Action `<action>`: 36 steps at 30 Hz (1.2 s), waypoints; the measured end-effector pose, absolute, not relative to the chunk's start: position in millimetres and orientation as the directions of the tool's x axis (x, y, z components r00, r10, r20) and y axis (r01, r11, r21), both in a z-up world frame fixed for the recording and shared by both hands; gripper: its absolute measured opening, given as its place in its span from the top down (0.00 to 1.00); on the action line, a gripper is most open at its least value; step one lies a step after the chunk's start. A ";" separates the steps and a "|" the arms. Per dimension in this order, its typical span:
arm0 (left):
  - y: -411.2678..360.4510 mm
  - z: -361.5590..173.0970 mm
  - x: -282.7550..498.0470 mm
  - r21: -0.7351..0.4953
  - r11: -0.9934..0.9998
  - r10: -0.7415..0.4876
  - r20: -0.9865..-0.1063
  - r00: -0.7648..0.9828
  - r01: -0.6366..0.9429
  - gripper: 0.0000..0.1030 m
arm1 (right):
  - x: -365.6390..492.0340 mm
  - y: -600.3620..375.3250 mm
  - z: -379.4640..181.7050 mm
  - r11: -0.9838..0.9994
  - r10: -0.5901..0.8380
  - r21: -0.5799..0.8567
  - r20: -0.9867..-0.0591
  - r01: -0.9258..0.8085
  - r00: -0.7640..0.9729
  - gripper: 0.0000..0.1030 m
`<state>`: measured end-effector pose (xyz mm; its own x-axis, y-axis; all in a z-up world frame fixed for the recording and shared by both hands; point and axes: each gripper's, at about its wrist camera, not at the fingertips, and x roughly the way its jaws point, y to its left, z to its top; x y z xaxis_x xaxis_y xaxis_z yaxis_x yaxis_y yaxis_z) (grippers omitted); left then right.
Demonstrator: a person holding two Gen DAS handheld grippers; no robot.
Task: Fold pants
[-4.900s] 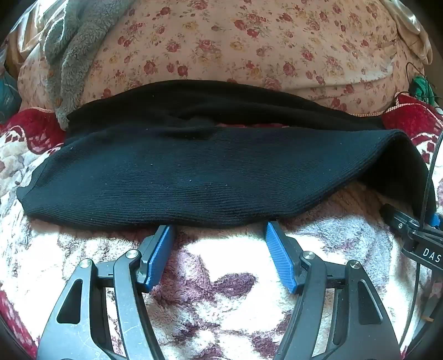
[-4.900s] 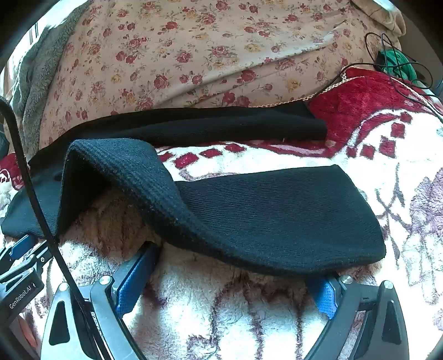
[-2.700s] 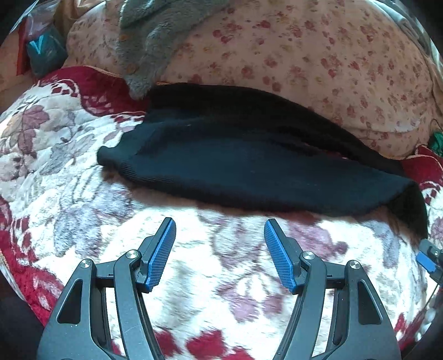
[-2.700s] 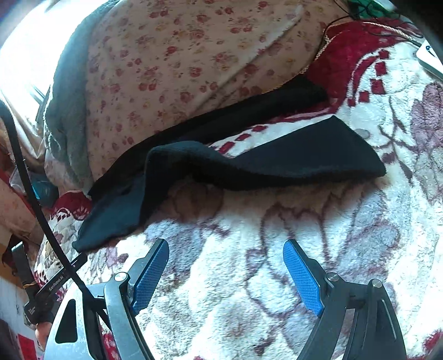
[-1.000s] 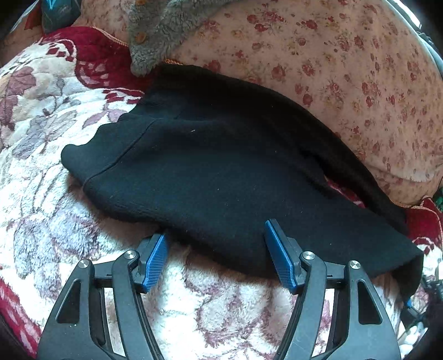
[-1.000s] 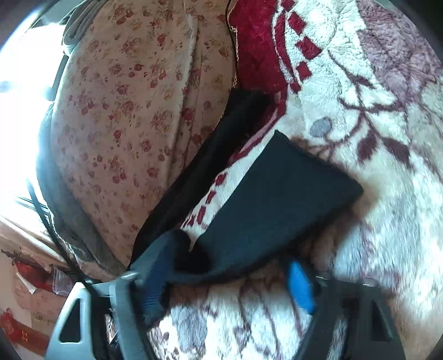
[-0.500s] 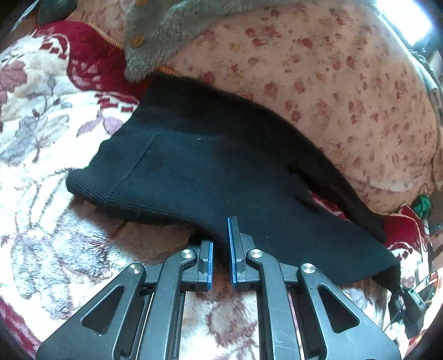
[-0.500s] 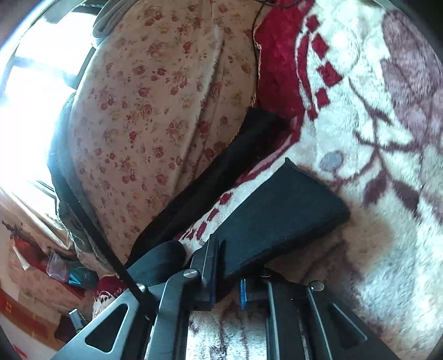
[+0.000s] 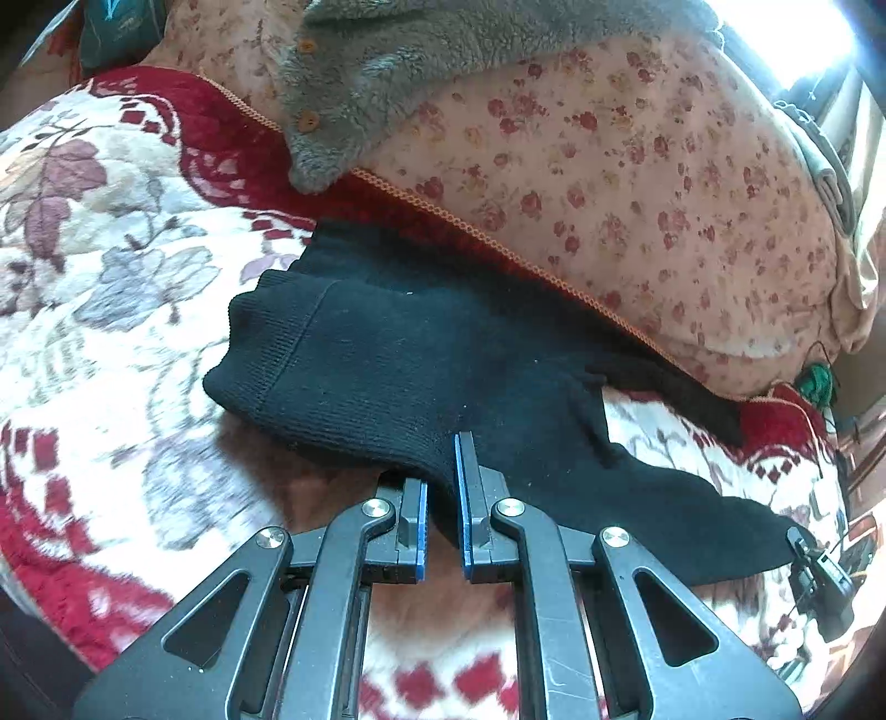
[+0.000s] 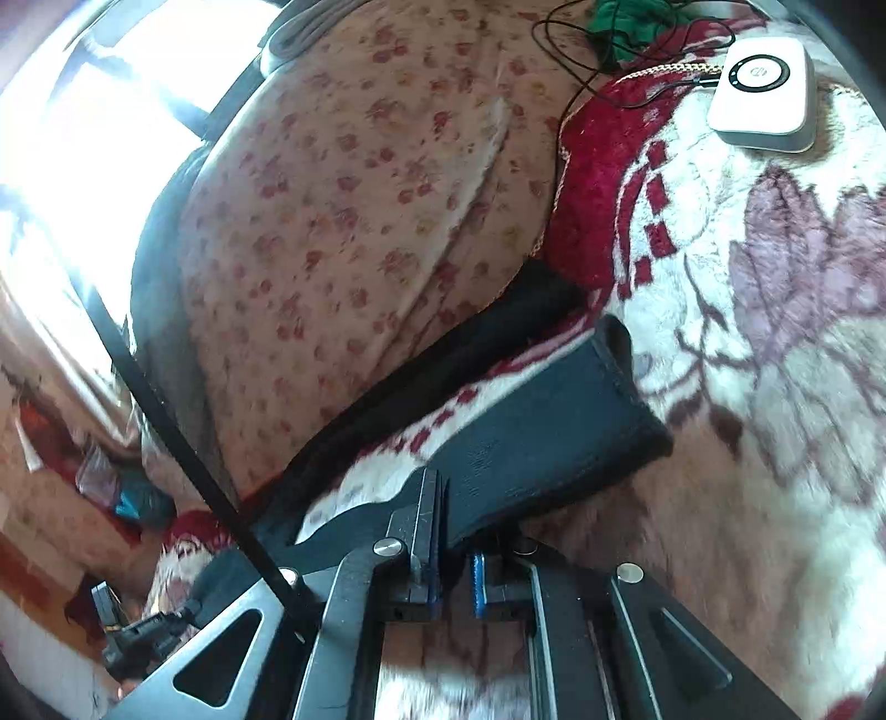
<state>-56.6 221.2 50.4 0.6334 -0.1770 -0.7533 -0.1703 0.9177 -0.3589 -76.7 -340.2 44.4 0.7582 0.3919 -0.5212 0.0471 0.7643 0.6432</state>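
Note:
Black knit pants (image 9: 387, 354) lie across a floral blanket (image 9: 111, 288), waistband to the left in the left wrist view. My left gripper (image 9: 441, 471) is shut on the near edge of the pants, close to the waist, and the cloth rises slightly there. In the right wrist view the leg end of the pants (image 10: 554, 432) points right. My right gripper (image 10: 454, 520) is shut on that leg's near edge, its right pad partly hidden under the cloth. The second leg (image 10: 443, 360) lies behind, along the duvet.
A flowered duvet (image 9: 609, 166) bulges behind the pants, with a grey fleece garment (image 9: 387, 72) draped on it. A white device (image 10: 764, 94) with a cable and green cloth (image 10: 626, 22) sit at the far right of the blanket. The right gripper's body (image 9: 819, 576) shows at the left view's edge.
Both grippers, open around the near edge of the pants a second ago, have shut on it and risen a little, lifting the edge off the blanket. The right gripper has rolled.

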 end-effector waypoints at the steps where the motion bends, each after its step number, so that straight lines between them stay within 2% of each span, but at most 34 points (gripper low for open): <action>1: 223.6 50.5 -61.3 -0.354 0.919 -0.174 -0.756 0.631 -0.171 0.93 | -82.5 -338.0 45.2 0.770 0.390 0.637 -0.526 0.046 0.755 0.93; 7: 224.0 35.9 -72.5 -0.296 0.938 -0.132 -0.786 0.604 -0.181 0.93 | -93.7 -326.1 34.3 0.856 0.296 0.505 -0.657 0.113 0.693 0.92; 9: 215.6 32.6 -75.5 -0.219 0.960 -0.069 -0.792 0.606 -0.176 0.91 | -90.6 -324.2 25.6 0.899 0.211 0.402 -0.743 0.172 0.636 0.80; 11: 211.2 31.9 -78.6 -0.187 0.968 -0.046 -0.790 0.611 -0.168 0.91 | -91.4 -326.6 21.2 0.913 0.176 0.358 -0.778 0.195 0.603 0.73; 15: 216.2 38.3 -85.5 -0.171 0.971 -0.033 -0.789 0.613 -0.167 0.86 | -108.8 -345.3 35.8 0.914 0.129 0.344 -0.748 0.214 0.651 0.69; 17: 219.5 42.7 -89.9 -0.166 0.972 -0.027 -0.787 0.616 -0.169 0.85 | -117.7 -353.2 47.8 0.908 0.151 0.376 -0.702 0.183 0.696 0.68; 21: 218.5 57.6 -104.2 -0.124 0.978 0.015 -0.761 0.649 -0.168 0.84 | -135.3 -362.3 74.0 0.892 0.196 0.438 -0.598 0.112 0.777 0.58; 25: 213.8 77.0 -115.5 -0.116 0.982 0.023 -0.717 0.696 -0.151 0.84 | -143.2 -353.6 96.2 0.881 0.239 0.473 -0.490 0.026 0.838 0.58; 29: 206.2 93.0 -119.5 -0.137 0.983 -0.007 -0.687 0.727 -0.120 0.84 | -144.6 -331.3 109.7 0.897 0.277 0.433 -0.400 -0.086 0.874 0.58; 32: 197.4 97.1 -118.8 -0.133 0.986 -0.017 -0.677 0.736 -0.100 0.84 | -144.7 -306.0 116.5 0.920 0.320 0.344 -0.390 -0.186 0.863 0.76; 36: 185.4 96.3 -115.3 -0.137 0.987 -0.033 -0.681 0.732 -0.083 0.84 | -142.3 -282.7 117.7 0.927 0.345 0.292 -0.411 -0.237 0.844 0.88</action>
<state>-115.3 185.4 96.3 0.7316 -0.0333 -0.6809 -0.0830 0.9870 -0.1374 -142.3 -282.7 117.7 0.8439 0.3452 -0.4107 -0.2371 0.9267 0.2916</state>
